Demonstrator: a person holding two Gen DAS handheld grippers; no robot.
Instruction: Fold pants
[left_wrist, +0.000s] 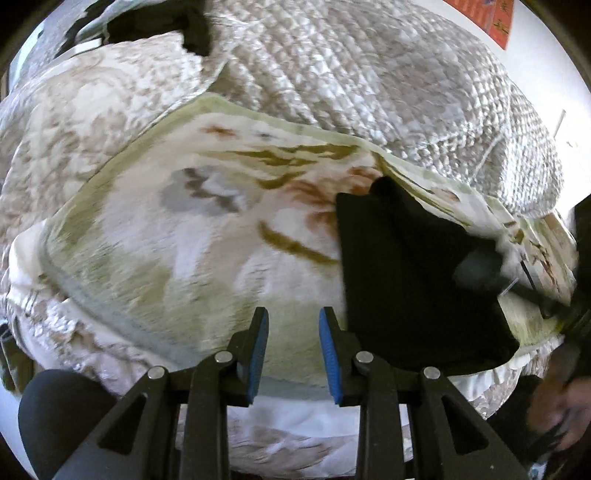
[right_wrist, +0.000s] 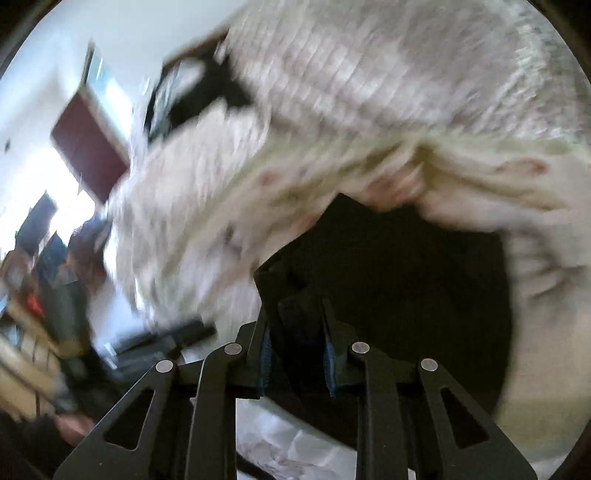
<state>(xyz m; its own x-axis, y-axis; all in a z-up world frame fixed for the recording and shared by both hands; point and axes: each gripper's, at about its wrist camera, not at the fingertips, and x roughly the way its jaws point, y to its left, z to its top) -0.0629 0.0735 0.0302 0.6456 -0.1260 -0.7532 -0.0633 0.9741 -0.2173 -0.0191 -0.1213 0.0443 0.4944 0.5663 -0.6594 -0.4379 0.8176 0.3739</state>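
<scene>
Left wrist camera: behind left gripper (left_wrist: 293, 317), angled down, close over floral blanket (left_wrist: 177, 236); right wrist camera: behind right gripper (right_wrist: 295, 314), angled down, blurred, nearer; shared: black pants (left_wrist: 417, 280), blanket, quilted bedspread (left_wrist: 369, 85).

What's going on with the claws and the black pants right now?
Left claw open, nothing in it. Right claw shut on the black pants. Pants bunched on the floral blanket. Nothing in the way.
</scene>
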